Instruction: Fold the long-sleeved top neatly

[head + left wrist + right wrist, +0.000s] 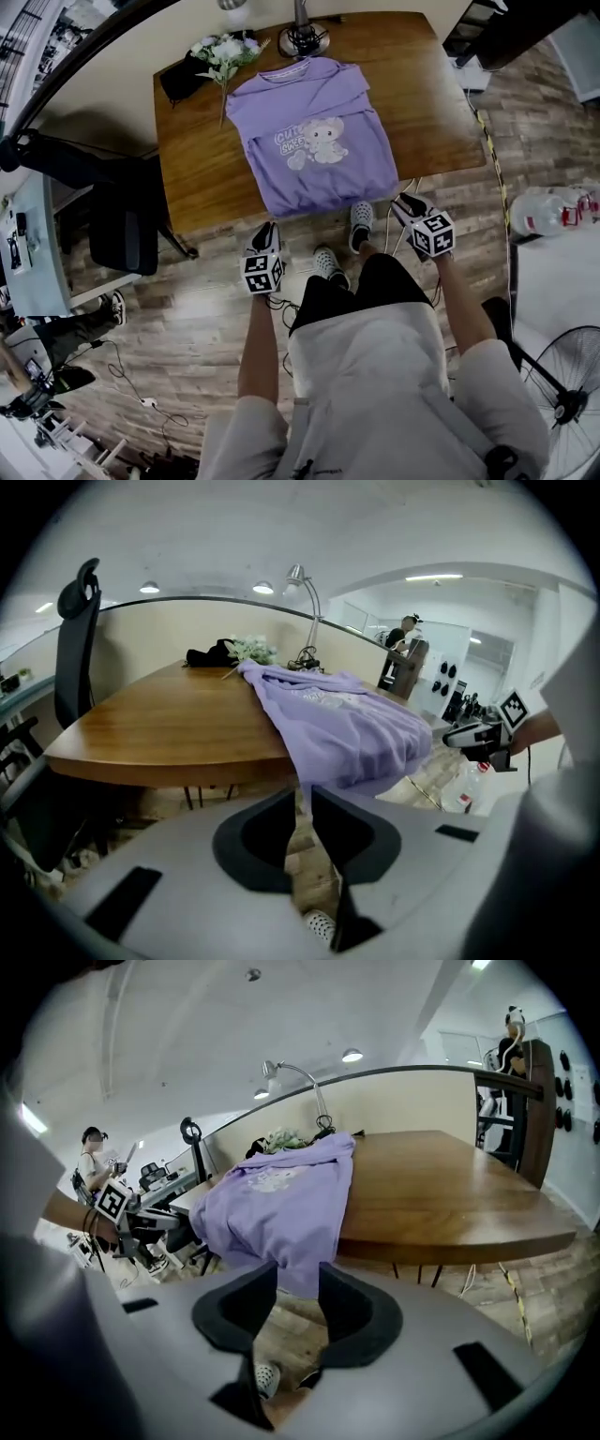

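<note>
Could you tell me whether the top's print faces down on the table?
No, the top lies on the table with its print facing up.

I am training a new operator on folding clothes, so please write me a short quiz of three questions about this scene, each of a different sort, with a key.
1. True or false: the purple top lies on the table with its print facing down.
2. What lies beside the top's collar, at the table's far left? A) flowers B) a water bottle C) a shoe
3. Is the right tool clamped on the top?

Key:
1. False: the print faces up.
2. A.
3. No: its jaws stand apart and grip nothing.
</note>
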### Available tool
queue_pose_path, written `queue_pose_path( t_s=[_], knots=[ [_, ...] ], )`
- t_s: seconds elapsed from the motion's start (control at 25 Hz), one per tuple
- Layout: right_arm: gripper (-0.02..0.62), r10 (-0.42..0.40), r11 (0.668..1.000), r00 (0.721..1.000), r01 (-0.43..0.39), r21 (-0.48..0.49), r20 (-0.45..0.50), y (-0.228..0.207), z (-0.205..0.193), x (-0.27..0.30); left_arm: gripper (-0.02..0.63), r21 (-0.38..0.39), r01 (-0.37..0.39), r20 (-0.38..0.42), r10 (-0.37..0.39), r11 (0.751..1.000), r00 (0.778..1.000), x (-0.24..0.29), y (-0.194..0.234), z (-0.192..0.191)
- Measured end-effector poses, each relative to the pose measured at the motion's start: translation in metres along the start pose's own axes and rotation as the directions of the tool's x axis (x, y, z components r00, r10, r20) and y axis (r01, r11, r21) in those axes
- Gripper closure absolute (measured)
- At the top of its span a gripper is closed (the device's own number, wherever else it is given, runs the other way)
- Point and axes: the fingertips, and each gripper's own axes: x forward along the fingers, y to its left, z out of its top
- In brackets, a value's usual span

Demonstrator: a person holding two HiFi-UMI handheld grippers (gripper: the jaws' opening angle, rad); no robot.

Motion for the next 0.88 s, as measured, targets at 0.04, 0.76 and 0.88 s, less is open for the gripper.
queue_pose_path(
  t_s=[0.04, 0.76, 0.88],
  knots=[
    [0.442, 0.016, 1.0, 1.0, -0.016, 0.011, -0.004, 0.001, -0.006, 0.004, 0.544, 0.01, 0.021, -0.009, -0.021, 1.0, 1.0, 0.003, -0.001, -0.007],
    [0.236, 0.251, 0.968, 0.968, -0.251, -0.014, -0.008, -0.011, -0.027, 0.081, 0.325, 0.12, 0.228, -0.072, -0.22, 0.966, 0.973, 0.083, -0.011, -0.033],
    [0.392, 0.316, 0.948, 0.949, -0.315, -0.039, 0.021, -0.001, -0.021, 0.078, 0.526, 0.117, 0.242, -0.034, -0.24, 0.963, 0.97, 0.081, -0.015, -0.025]
  ],
)
